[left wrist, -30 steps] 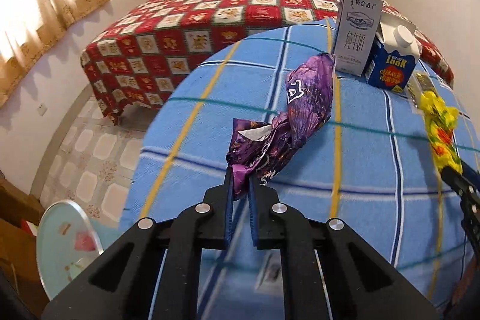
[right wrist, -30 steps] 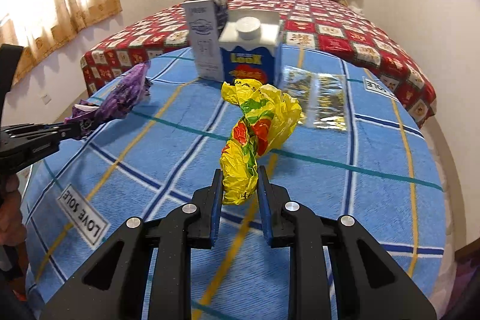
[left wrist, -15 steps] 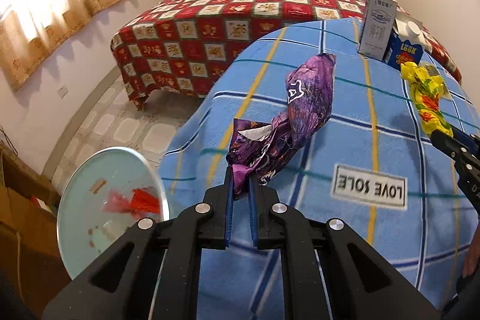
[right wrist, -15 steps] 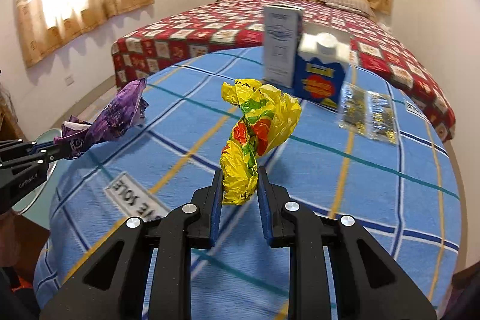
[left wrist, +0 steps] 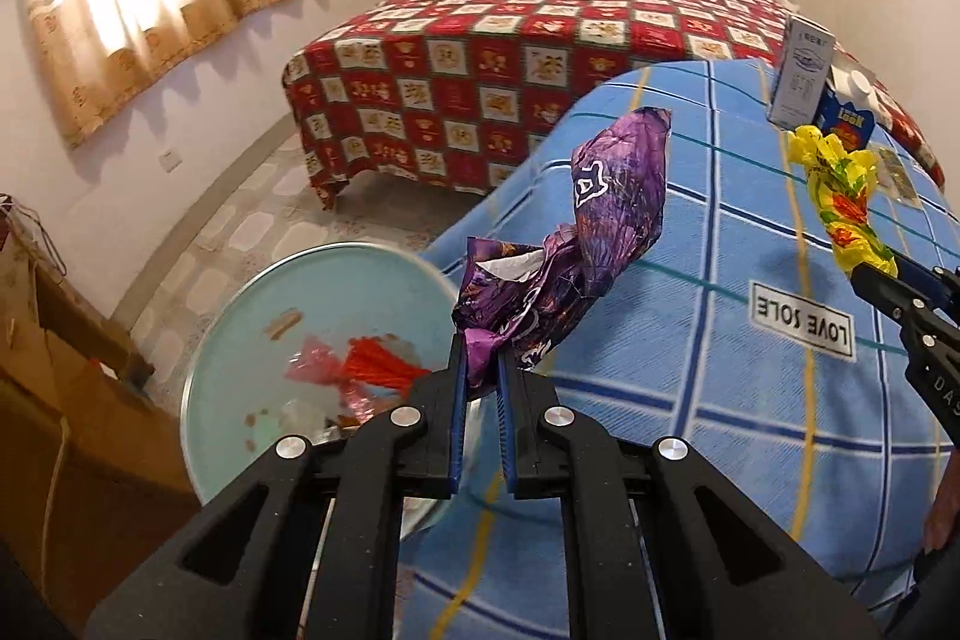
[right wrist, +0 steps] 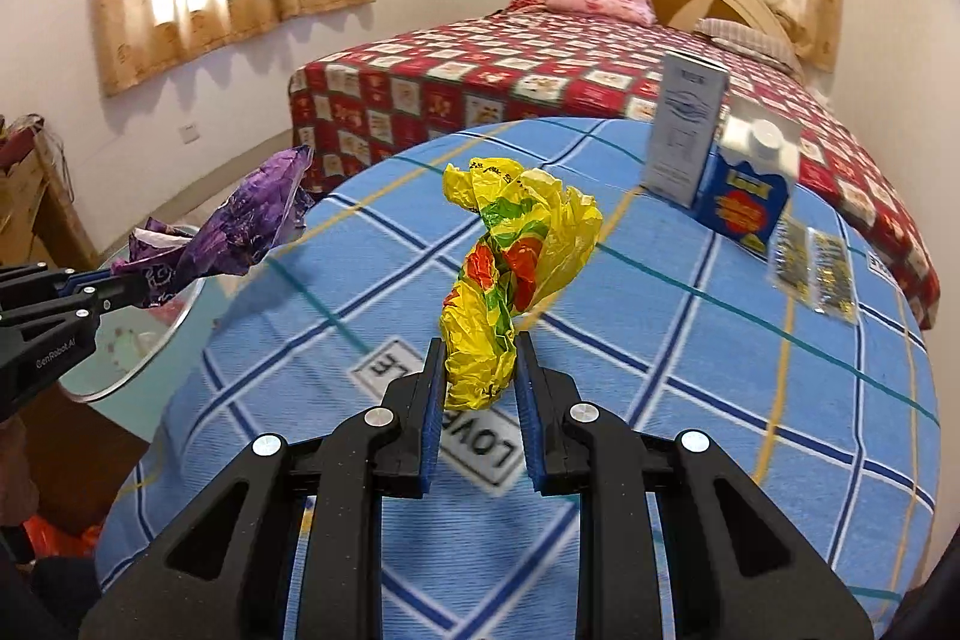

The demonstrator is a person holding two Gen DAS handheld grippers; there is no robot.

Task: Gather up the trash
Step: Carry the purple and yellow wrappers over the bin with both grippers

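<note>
past the left edge of the table (left wrist: 750, 430), the left gripper (left wrist: 480, 376) clamps a purple wrapper (left wrist: 588, 244) above the bin (left wrist: 240, 292). the right gripper (right wrist: 480, 370) pinches a yellow wrapper (right wrist: 510, 268) over the tabletop. next, likely release purple, then carry yellow across.

Two grippers: left gripper (left wrist: 478, 363), right gripper (right wrist: 480, 364). Two crumpled wrappers: one purple wrapper (left wrist: 591, 232), one yellow wrapper (right wrist: 510, 268). Two cartons behind the yellow wrapper: one white carton (right wrist: 684, 133), one blue carton (right wrist: 747, 193). Two foil sachets (right wrist: 816, 268) right of the blue carton. One round bin (left wrist: 252, 316). One bed (right wrist: 480, 82). Two pillows.
</note>
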